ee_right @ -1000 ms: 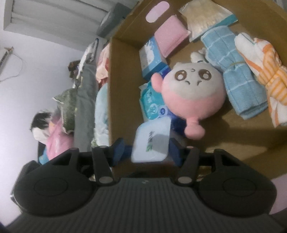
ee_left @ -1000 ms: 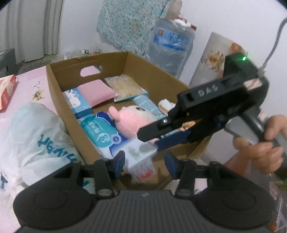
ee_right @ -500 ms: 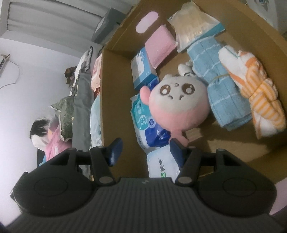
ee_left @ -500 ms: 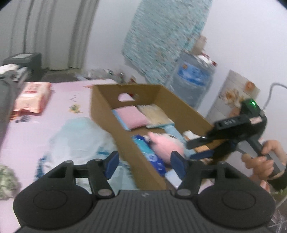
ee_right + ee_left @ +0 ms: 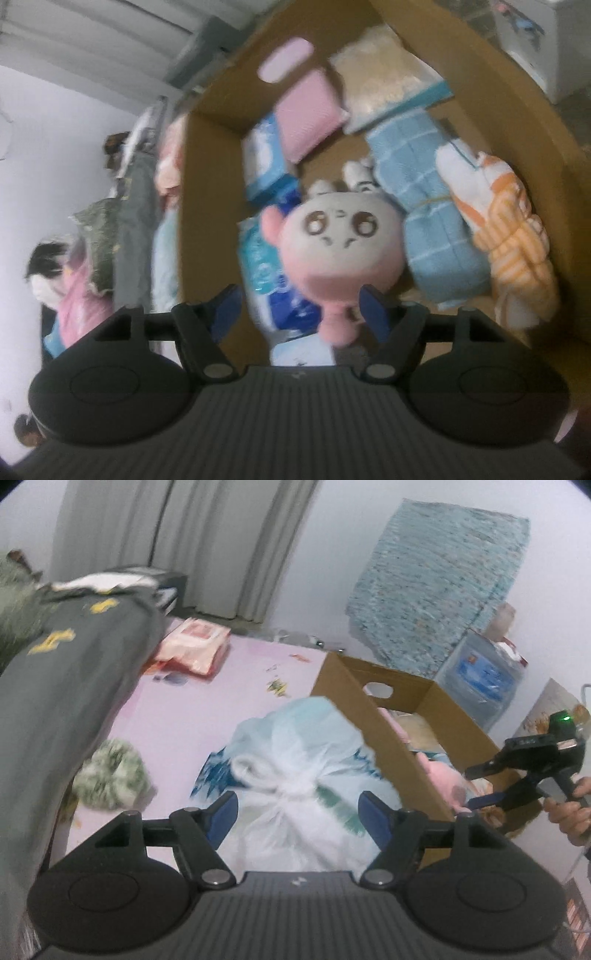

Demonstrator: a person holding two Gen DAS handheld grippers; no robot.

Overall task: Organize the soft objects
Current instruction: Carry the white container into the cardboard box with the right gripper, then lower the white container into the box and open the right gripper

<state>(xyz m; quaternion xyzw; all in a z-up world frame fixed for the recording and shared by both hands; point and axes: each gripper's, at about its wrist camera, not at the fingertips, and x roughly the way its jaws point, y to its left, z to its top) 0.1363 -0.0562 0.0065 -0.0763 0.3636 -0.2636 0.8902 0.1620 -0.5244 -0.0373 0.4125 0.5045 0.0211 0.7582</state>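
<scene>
A cardboard box [image 5: 384, 734] sits on the pink bed; the right wrist view shows its wall [image 5: 210, 177] too. Inside lie a pink plush toy [image 5: 340, 243], a blue towel roll [image 5: 436, 214], an orange striped cloth [image 5: 509, 221], tissue packs [image 5: 266, 158] and a pink pad [image 5: 310, 114]. My right gripper [image 5: 301, 314] is open over the box's near end, above a white tissue pack [image 5: 303, 350]. My left gripper [image 5: 299, 814] is open and empty above a white plastic bag [image 5: 295, 760] beside the box. A fluffy green-white item [image 5: 110, 771] lies left of the bag.
A grey-green blanket [image 5: 55, 701] is heaped along the left. A red-pink wipes pack [image 5: 195, 646] lies at the far end of the bed. A water jug [image 5: 484, 675] and patterned cloth [image 5: 436, 587] stand behind the box by the wall.
My right gripper let go of the white tissue pack, which now lies in the box. My left gripper swung left, away from the box, over the plastic bag.
</scene>
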